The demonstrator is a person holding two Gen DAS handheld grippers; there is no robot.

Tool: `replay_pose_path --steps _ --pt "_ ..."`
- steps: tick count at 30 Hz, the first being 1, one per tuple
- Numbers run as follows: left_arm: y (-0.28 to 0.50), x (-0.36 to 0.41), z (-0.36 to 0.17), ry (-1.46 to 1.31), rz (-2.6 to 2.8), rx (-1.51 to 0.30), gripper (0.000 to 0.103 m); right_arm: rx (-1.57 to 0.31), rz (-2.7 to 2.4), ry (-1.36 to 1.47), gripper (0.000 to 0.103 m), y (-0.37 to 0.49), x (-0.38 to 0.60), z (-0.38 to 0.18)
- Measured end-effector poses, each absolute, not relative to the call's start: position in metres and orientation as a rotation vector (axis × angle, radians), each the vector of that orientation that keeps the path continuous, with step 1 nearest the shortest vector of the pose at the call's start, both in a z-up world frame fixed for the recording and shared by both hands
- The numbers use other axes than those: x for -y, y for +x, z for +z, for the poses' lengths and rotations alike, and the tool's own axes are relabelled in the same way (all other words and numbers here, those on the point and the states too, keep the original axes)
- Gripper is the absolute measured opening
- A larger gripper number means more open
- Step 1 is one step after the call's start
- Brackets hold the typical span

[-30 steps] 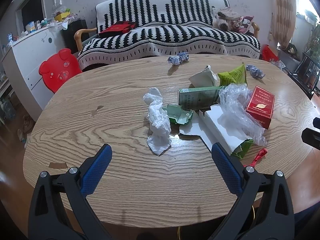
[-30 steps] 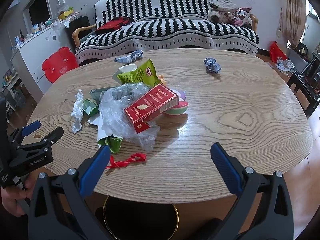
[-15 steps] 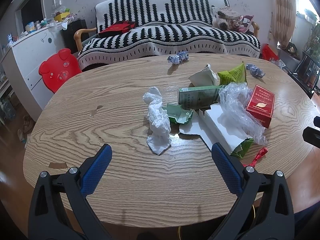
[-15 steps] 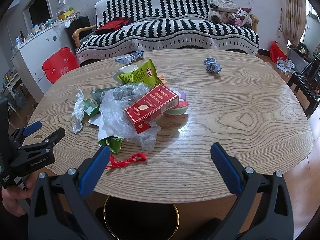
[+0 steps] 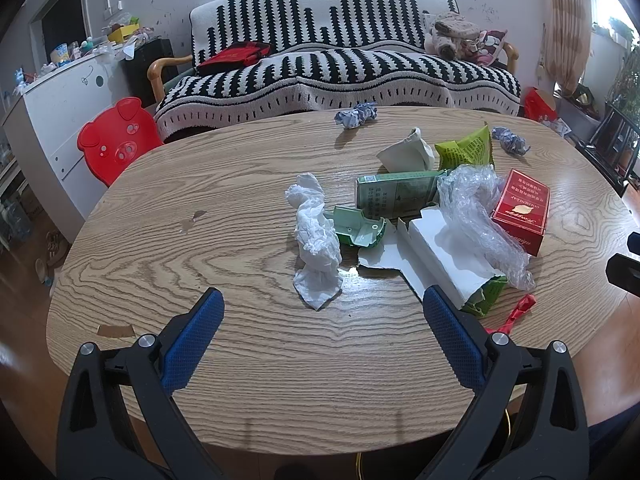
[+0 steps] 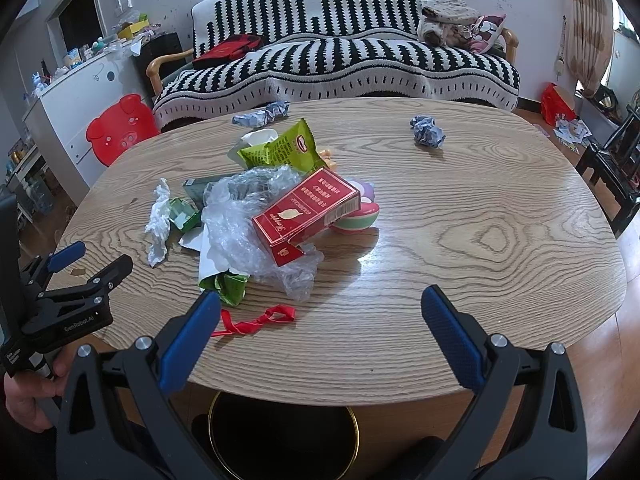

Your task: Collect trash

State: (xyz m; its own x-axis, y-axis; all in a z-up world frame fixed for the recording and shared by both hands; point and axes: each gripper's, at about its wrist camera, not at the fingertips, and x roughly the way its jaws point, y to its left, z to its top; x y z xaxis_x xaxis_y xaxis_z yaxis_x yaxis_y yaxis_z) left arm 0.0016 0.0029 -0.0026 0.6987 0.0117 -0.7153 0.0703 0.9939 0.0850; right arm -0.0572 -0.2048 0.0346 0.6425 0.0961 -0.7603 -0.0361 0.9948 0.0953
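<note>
trash [image 6: 276,220] heaped on table [image 6: 480,240] | bin [image 6: 280,436] below near edge, contents unseen

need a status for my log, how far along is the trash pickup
Nothing looks collected yet. The left hand-held gripper and right hand-held gripper are both open and empty. The tissue, red box, red ribbon and crumpled paper are on the table, and the bin waits below.

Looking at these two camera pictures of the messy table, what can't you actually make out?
- Bin under the table: right wrist view, its contents lost in darkness.
- Striped round thing: right wrist view, mostly behind the red box.
- Green box print: left wrist view, too small.
- Right gripper: left wrist view, cut by the edge.
</note>
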Motion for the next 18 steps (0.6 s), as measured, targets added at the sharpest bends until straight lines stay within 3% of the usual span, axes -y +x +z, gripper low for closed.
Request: replay_pose_path --steps 18 --pt "0.0018 -0.0027 -0.0032 0.108 -0.032 -0.799 0.097 -0.874 0.078 0.072 0.097 -0.0571 0.2041 0.0345"
